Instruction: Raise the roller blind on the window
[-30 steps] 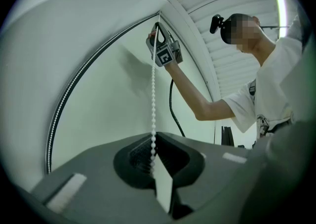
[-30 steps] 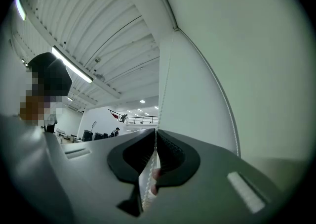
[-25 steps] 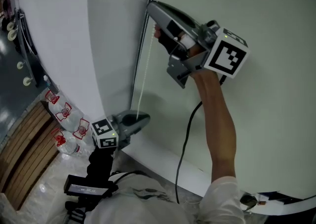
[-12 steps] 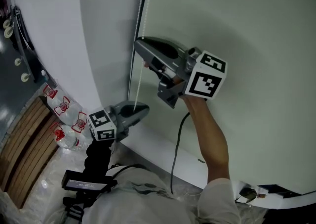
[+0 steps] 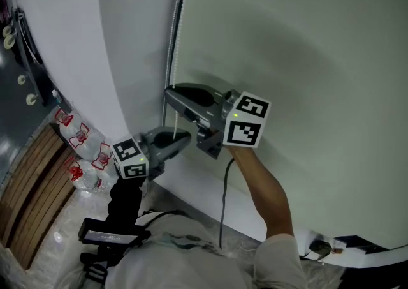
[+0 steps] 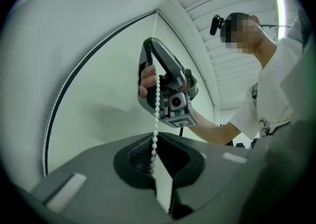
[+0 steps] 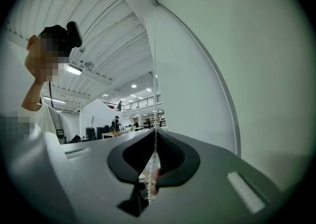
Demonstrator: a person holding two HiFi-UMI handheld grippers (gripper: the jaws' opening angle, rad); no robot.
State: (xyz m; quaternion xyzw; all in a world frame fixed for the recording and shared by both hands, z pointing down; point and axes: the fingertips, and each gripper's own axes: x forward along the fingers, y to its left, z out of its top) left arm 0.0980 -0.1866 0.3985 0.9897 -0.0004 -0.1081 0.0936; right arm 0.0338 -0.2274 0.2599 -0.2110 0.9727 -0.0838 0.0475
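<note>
On bead chain, right tool (arm outstretched)

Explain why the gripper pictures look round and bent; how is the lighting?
Left gripper view: wide-angle lens, black corners, blind edge bowed, chain sharp. Right gripper view: same bending, chain pale against the white wall, ceiling lamps bright. Head view: even light, soft shadow on the blind.

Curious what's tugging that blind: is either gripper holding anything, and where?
The right gripper pinches the white bead chain partway up its hanging strand. The chain also runs through the left gripper; whether that one grips cannot be told.
</note>
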